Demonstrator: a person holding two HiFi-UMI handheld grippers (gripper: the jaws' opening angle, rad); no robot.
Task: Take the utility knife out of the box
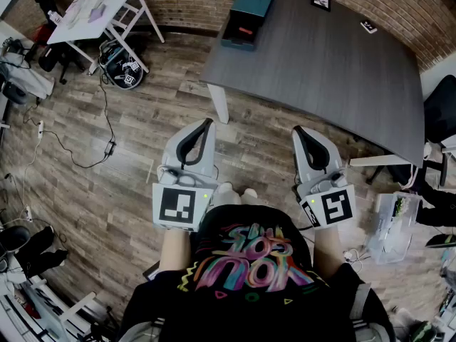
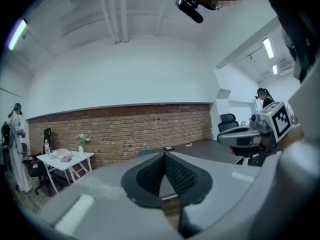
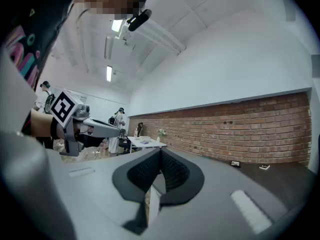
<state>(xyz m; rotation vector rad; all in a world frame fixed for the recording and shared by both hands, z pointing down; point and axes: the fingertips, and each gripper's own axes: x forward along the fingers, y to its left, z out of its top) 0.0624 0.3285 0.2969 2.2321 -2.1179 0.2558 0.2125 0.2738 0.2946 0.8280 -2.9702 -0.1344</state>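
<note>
- Held side by side at waist height, pointing fwd and roughly level: left gripper point(image 1: 207, 123) and right gripper point(image 1: 298, 131), both over bare floor point(image 1: 107, 191). Reads as an approach posture, nothing in reach yet.
- On left gripper, fingers point(image 2: 176, 175) closed pad to pad, nothing between. On right gripper, fingers point(image 3: 172, 171) likewise closed and empty. Prob shut for transit; need opening before any grasp.
- Teal box point(image 1: 246, 14) at far-left corner of desk point(image 1: 335, 70), well apart from both grippers. Near section open toward the person, so contents look reachable w/o lifting a lid.
- Likely the utility knife point(image 1: 245, 30): small red-orange item lying in that open section. Too small to confirm shape. Not out of the box.
- Task status: not started, 0 contact w/ box or knife.
- Next, as judged: step up to desk corner, open 1 gripper, come in from above along the open section. 2nd gripper prob best used to steady the box, since a light box could slide on a smooth desk.
- Risk: knife sits low in the compartment, so fingers may catch the box wall.
</note>
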